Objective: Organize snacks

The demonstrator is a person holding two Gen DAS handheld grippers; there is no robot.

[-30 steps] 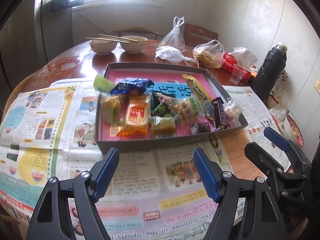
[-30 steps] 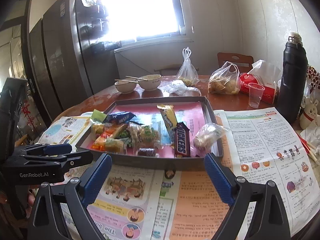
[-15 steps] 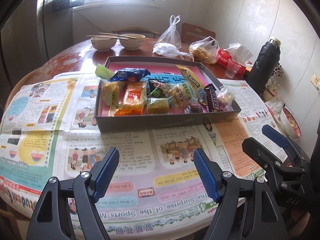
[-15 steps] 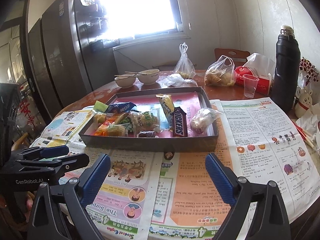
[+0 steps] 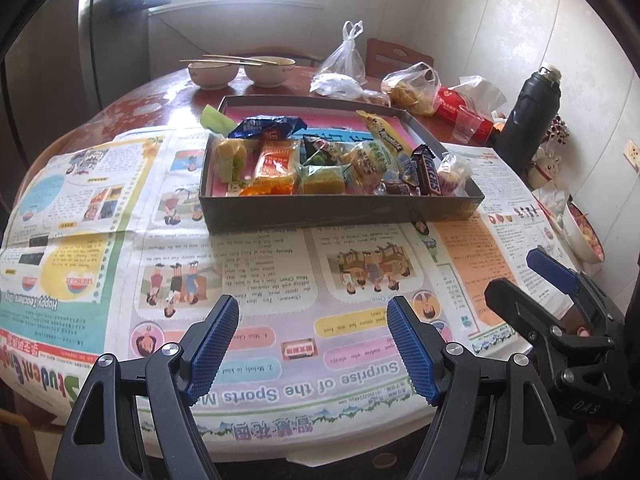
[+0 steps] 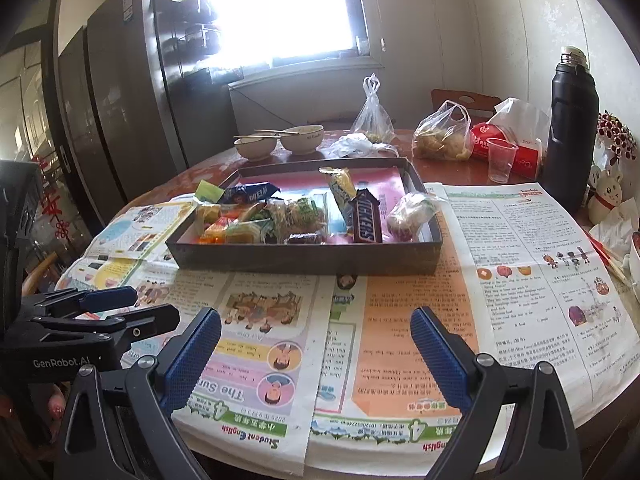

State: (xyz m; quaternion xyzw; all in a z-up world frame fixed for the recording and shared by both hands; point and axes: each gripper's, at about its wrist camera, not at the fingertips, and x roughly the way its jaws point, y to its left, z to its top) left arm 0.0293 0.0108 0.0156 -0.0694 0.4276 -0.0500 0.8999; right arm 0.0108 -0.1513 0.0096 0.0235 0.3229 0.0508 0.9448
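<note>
My 2 tongs, left [image 5: 308,344] and right [image 6: 316,354], gape empty; crowded wrappers in the shallow grey cardboard tray [image 5: 340,212] risk double grabs.

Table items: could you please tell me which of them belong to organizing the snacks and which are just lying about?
Belongs to the job:
- tray
- Snickers bar
- blue packet
- orange packet
- yellow bar

Just lying about:
- bowls with chopsticks
- plastic bags
- cup
- flask
- newspaper
</note>
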